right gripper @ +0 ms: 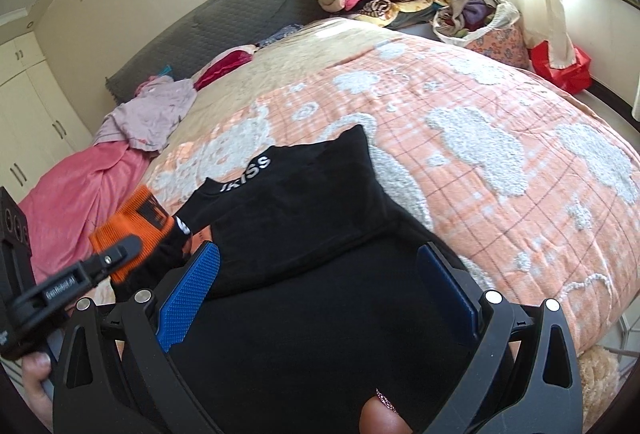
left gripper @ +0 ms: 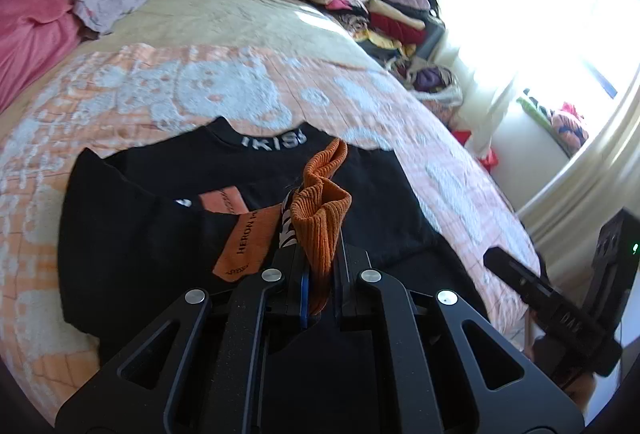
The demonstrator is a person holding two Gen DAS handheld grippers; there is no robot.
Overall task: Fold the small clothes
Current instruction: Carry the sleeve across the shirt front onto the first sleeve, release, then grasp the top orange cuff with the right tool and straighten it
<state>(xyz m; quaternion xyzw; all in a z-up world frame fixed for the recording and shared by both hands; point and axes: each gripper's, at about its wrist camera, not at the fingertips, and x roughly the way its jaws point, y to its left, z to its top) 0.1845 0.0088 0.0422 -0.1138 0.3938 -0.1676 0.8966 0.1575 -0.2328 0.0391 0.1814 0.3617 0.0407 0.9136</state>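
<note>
Left gripper (left gripper: 316,234) fingers pinching ribbed orange cuff (left gripper: 320,209), black sweatshirt (right gripper: 304,201) flat on tufted peach bedspread (right gripper: 500,137), right gripper (right gripper: 320,286) fingers spread.

black sweatshirt (left gripper: 192,234) | lying on bed | orange ribbed cuff (left gripper: 320,218) lifted over its chest

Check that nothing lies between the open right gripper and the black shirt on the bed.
Nothing visible does. The right gripper hangs open directly over the black shirt, only bare black fabric between its blue pads. The left gripper is off to the side, shut on the shirt's orange cuff, clear of that path.
</note>
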